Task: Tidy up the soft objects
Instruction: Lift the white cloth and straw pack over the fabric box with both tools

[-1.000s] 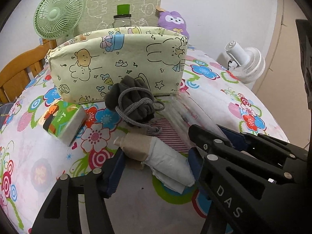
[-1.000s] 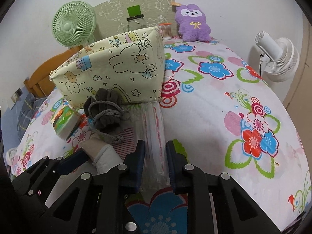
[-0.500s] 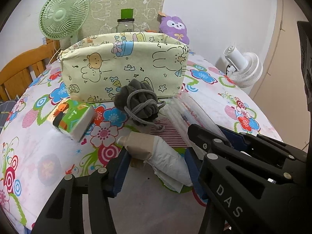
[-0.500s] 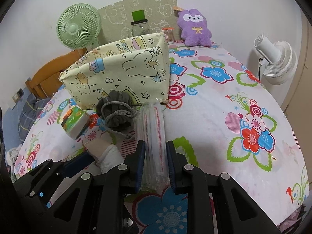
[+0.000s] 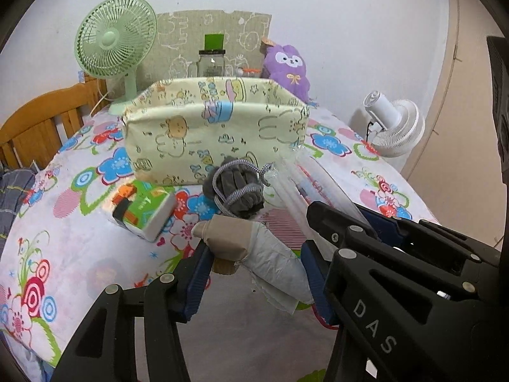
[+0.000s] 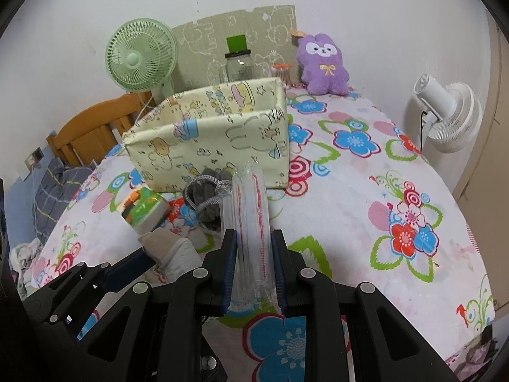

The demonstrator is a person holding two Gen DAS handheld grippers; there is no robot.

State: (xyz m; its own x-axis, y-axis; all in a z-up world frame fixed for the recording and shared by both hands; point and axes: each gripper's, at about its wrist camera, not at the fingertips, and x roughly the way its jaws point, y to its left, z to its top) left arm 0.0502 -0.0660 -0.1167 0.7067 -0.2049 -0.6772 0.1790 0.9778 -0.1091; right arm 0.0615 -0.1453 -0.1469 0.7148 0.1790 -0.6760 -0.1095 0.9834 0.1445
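My left gripper (image 5: 254,261) is shut on a rolled beige and white cloth bundle (image 5: 254,248) and holds it above the floral tablecloth. My right gripper (image 6: 253,264) is shut on a clear plastic packet (image 6: 251,210) with red print, lifted off the table. A grey bundle tied with cord (image 5: 237,191) lies in front of the cream cartoon-print fabric bin (image 5: 216,127), whose top is open. The bin also shows in the right wrist view (image 6: 216,133). The left gripper and its bundle show at lower left in the right wrist view (image 6: 168,251).
A green tissue pack (image 5: 143,210) lies left of the grey bundle. A green fan (image 5: 114,44), a jar (image 5: 211,62) and a purple plush (image 5: 289,67) stand behind the bin. A white fan (image 5: 394,127) sits at the right edge. A wooden chair (image 5: 38,127) stands at left.
Both grippers have risen and pulled back from the bin with their loads lifted off the cloth. The bin's open top has come into view.
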